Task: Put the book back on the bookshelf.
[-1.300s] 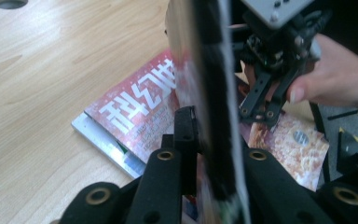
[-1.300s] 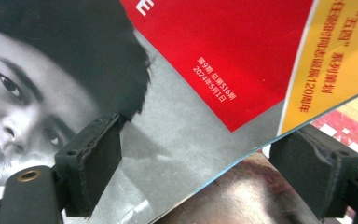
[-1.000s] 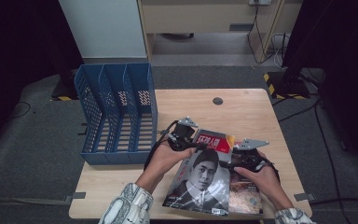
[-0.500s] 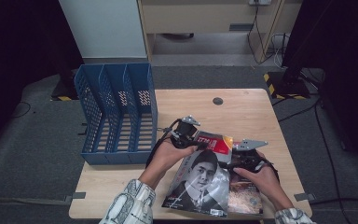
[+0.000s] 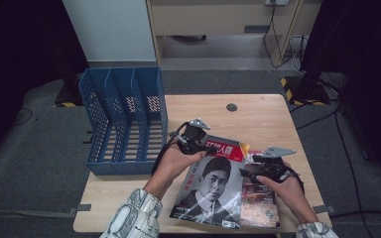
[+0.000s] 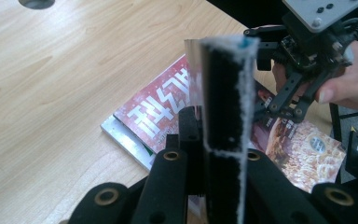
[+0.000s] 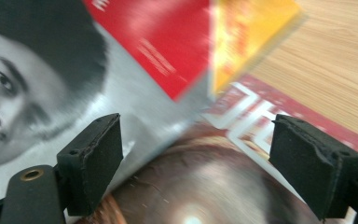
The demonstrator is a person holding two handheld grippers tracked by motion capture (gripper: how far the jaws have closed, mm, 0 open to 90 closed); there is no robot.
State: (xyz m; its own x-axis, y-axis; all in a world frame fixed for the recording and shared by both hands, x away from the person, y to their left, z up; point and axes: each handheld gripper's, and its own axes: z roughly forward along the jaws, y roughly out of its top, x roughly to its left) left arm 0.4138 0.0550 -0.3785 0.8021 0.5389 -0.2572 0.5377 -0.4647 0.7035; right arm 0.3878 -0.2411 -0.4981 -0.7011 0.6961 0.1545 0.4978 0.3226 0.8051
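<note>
On the wooden table (image 5: pixel 273 116), beside the blue file rack (image 5: pixel 124 116), our left gripper (image 5: pixel 194 141) is clamped on the portrait magazine (image 5: pixel 213 191), lifting its top edge off what looks like a food magazine (image 5: pixel 260 203). Our right gripper (image 7: pixel 209 154) hovers agape; let's raise slowly, keeping the lower copy still.

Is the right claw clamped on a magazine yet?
No, in the right gripper view the right claw stands wide open, its two pads apart above the magazine covers with nothing between them.
</note>
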